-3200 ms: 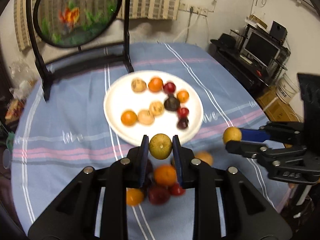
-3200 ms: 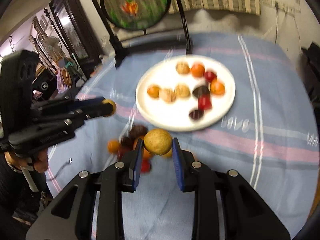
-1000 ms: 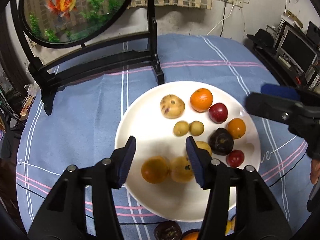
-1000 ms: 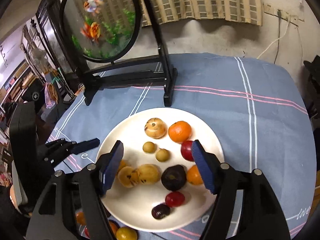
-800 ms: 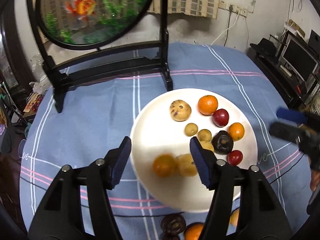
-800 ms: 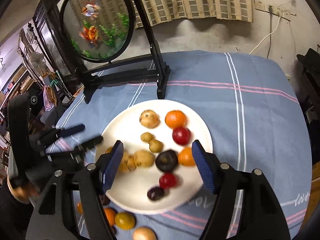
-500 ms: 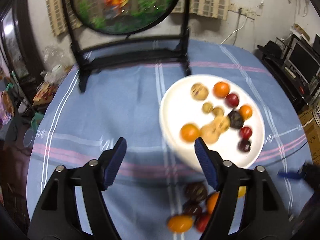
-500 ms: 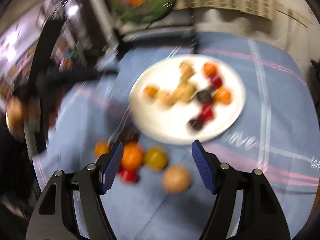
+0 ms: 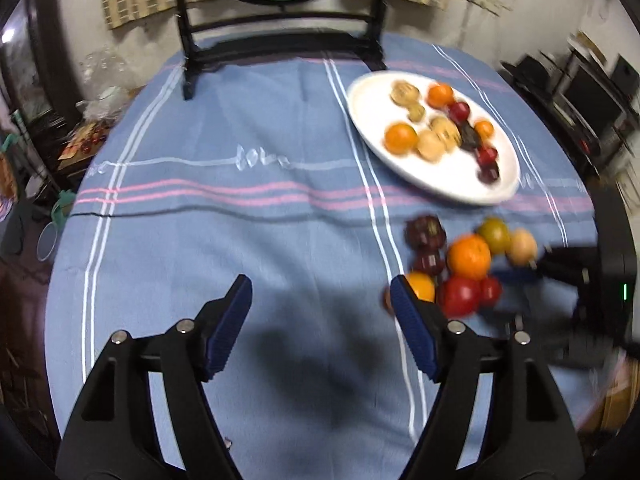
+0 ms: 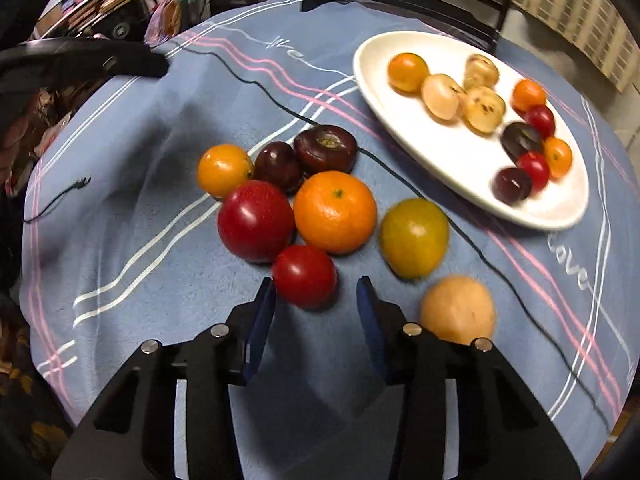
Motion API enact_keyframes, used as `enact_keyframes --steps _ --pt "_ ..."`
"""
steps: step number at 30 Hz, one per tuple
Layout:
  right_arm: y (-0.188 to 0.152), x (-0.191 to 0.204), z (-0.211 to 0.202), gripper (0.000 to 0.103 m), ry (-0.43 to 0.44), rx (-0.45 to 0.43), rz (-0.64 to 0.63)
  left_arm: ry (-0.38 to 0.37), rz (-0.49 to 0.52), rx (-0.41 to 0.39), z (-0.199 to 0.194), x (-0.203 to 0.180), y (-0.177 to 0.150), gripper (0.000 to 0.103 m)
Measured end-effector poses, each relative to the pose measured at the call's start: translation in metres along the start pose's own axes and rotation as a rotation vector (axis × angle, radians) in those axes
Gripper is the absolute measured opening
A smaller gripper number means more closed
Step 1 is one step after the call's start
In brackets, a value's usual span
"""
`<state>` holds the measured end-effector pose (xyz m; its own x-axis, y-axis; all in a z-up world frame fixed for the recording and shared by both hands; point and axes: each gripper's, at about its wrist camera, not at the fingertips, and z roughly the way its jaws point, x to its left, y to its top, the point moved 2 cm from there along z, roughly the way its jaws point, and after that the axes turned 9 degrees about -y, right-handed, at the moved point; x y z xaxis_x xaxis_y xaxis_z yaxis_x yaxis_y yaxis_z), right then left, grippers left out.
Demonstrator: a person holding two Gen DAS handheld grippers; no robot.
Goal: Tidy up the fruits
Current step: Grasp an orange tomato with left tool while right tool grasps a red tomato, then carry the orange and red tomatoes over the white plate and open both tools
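Observation:
My right gripper hangs low over a pile of loose fruit on the blue cloth, its jaws closing. A small red tomato lies right at its fingertips, partly between them, and the pads do not press on it. Around it lie a big red tomato, an orange, a yellow-green fruit and a tan fruit. My left gripper stands open and empty over bare cloth, left of the pile. The white plate holds several fruits.
A black stand with a round fish picture stands at the table's far side. A thin black cable runs across the cloth between the pile and the plate. Cluttered shelves lie beyond the table's left edge.
Both grippers have pulled back from above the plate. The left one swung over bare cloth; the right one dropped to the loose pile, rolled, and its jaws narrowed.

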<state>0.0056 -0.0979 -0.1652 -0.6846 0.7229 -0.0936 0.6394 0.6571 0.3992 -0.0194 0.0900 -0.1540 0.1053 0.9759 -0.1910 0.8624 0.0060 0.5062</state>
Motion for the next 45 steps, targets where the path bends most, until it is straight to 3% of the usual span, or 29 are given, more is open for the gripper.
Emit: enact_keyframes --steps 1,5,8,13,20,23,28,35,37,38,45 --pt "0.003 0.002 0.002 0.032 0.007 -0.001 -0.011 -0.015 0.026 0.021 0.003 -0.003 -0.006 0.073" --pt "0.001 0.003 -0.003 0.030 0.037 0.013 -0.021 -0.060 0.128 0.065 0.017 -0.018 -0.019 0.073" --pt "-0.005 -0.010 -0.017 0.030 0.065 0.009 0.054 -0.125 0.195 0.064 0.026 -0.032 -0.018 0.073" --pt "-0.023 -0.027 -0.032 0.030 0.087 0.019 0.192 -0.154 0.379 0.085 0.054 -0.054 -0.016 0.073" --pt "-0.051 -0.023 -0.033 0.030 0.068 0.072 0.255 -0.248 0.597 0.071 0.065 -0.059 -0.015 0.072" --pt "-0.056 -0.021 -0.030 0.030 0.064 0.093 0.271 -0.292 0.599 0.087 0.064 -0.051 -0.013 0.060" --pt "-0.058 -0.020 -0.031 0.030 0.063 0.096 0.291 -0.292 0.605 0.099 0.065 -0.040 -0.011 0.062" --pt "-0.050 -0.020 -0.030 0.030 0.067 0.103 0.301 -0.297 0.664 0.142 0.083 -0.057 -0.013 0.060" --pt "-0.047 -0.019 -0.028 0.030 0.066 0.102 0.300 -0.342 0.637 0.170 0.083 -0.059 -0.012 0.039" --pt "-0.047 -0.019 -0.028 0.030 0.066 0.101 0.303 -0.341 0.625 0.173 0.083 -0.060 -0.011 0.036" --pt "-0.044 -0.024 -0.038 0.030 0.071 0.062 0.328 -0.268 0.478 0.150 0.066 -0.051 -0.006 0.036"
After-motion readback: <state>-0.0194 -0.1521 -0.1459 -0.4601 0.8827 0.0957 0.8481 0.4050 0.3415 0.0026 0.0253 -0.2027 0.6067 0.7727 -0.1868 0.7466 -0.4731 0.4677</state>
